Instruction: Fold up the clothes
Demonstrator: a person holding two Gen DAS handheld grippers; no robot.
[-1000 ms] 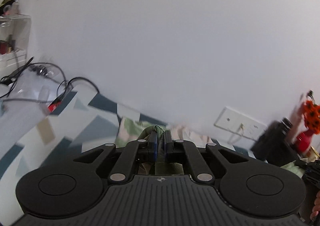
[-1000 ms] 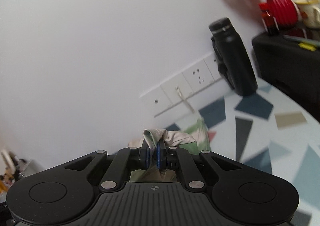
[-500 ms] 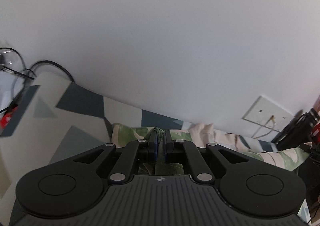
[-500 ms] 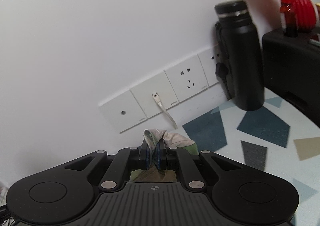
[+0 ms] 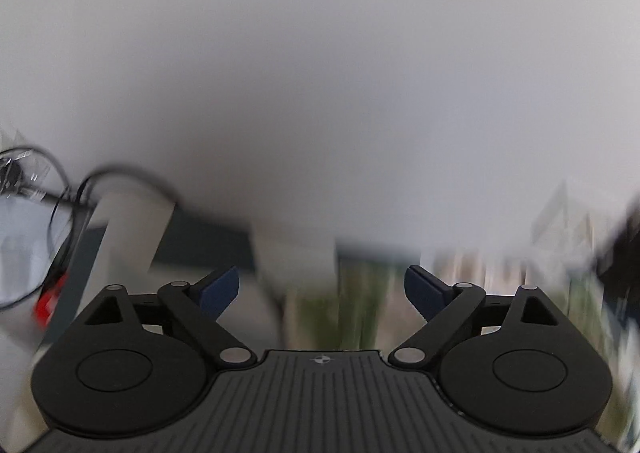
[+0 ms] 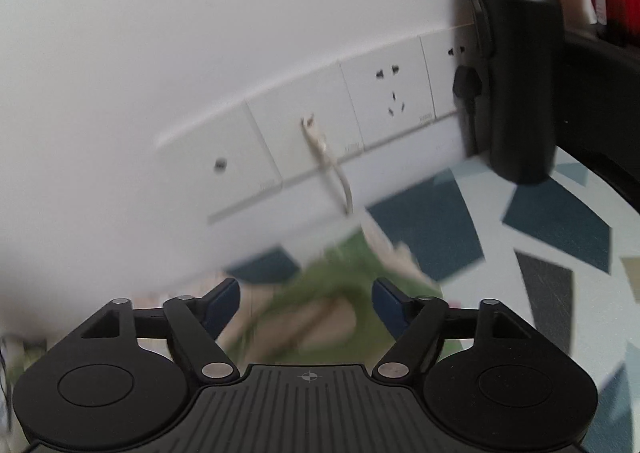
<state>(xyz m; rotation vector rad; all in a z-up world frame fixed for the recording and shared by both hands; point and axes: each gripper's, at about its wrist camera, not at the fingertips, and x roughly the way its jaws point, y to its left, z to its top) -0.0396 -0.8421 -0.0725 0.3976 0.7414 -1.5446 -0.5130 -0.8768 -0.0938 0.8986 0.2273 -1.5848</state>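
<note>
Both tools have just been opening: left tool and right tool are gaping wide, gripping nothing, green cloth lying blurry on the counter between the pads

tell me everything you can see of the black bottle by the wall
The black bottle looks like matte metal, with a silver ring under its screw cap and a carry strap down its left side. It stands upright on the patterned tabletop, close against the wall, covering part of the socket strip. No gripper touches it.
</note>
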